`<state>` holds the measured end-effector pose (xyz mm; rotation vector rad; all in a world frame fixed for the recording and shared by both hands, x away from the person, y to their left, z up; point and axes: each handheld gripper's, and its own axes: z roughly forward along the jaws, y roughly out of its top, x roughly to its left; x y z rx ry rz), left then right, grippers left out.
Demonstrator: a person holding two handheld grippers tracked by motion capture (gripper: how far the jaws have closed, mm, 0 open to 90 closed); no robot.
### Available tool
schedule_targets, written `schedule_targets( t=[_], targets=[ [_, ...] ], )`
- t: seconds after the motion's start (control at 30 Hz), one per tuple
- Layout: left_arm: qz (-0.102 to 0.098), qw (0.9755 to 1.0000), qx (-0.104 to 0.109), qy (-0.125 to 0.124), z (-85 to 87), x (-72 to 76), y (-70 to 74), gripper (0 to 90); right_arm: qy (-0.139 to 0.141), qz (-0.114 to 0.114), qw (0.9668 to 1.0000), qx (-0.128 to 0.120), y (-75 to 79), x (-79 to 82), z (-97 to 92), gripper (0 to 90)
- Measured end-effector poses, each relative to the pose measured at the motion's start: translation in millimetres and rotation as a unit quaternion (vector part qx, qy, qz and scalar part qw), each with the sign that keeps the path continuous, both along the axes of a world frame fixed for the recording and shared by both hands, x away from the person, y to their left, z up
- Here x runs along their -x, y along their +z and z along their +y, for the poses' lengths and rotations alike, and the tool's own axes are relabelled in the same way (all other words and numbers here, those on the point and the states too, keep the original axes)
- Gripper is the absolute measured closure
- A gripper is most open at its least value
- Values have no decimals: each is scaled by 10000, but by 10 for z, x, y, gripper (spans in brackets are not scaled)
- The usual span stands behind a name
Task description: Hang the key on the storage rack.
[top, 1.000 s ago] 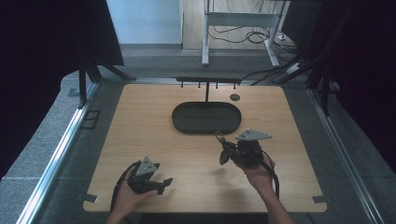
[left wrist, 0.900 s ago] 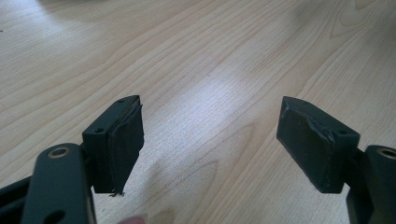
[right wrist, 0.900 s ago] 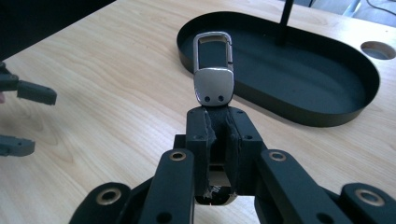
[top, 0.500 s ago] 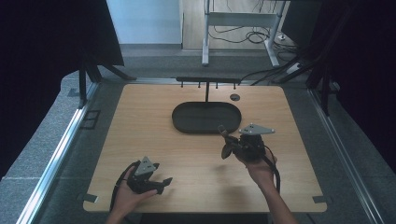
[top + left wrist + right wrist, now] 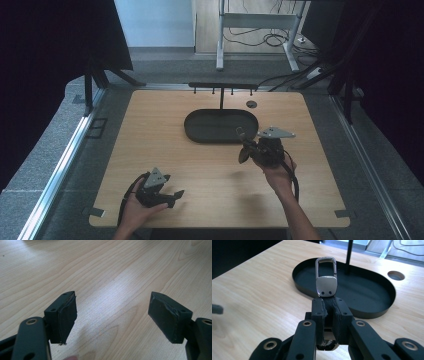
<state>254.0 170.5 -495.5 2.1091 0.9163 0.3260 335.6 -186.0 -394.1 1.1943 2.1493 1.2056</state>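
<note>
The key fob, a silver metal tab with two small holes and a rectangular clip loop on top, stands upright out of the right hand-held gripper, whose jaws are clenched on its dark strap. The right gripper view makes that plain; in the high view the fob is just a small dark shape at the tip of the right hand-held gripper, too small to read. Its lower end is hidden between the pads.

Just behind it lies a black oval tray, with a thin black post rising from its far side. The high view shows what the closer one cuts off: the post carries a crossbar with small hooks, and the tray sits centre-back on the wooden tabletop, beside a round hole.

The left hand-held gripper is held in the left hand near the front edge, well apart from the tray. In its own view the left hand-held gripper is released, jaws wide apart with bare wood between them and worn pads.
</note>
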Motion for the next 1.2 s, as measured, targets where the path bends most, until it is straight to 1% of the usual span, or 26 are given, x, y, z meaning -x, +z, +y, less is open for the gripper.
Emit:
schedule_targets(
  t=[0.17,0.57,0.97,1.2],
  targets=[
    [-13,10000,39,28,9,0,7,237,-82,-26,10000,-39,2,-75,-15,802],
    [4,10000,18,17,11,-3,1,237,-264,-83,9996,-70,34,-215,-53,802],
    [16,10000,35,32,18,-2,2,237,-465,-196,9987,-89,139,-435,-20,802],
    [11,10000,5,11,10,-4,-4,237,-576,-214,9980,-155,104,-521,-26,802]
  ],
)
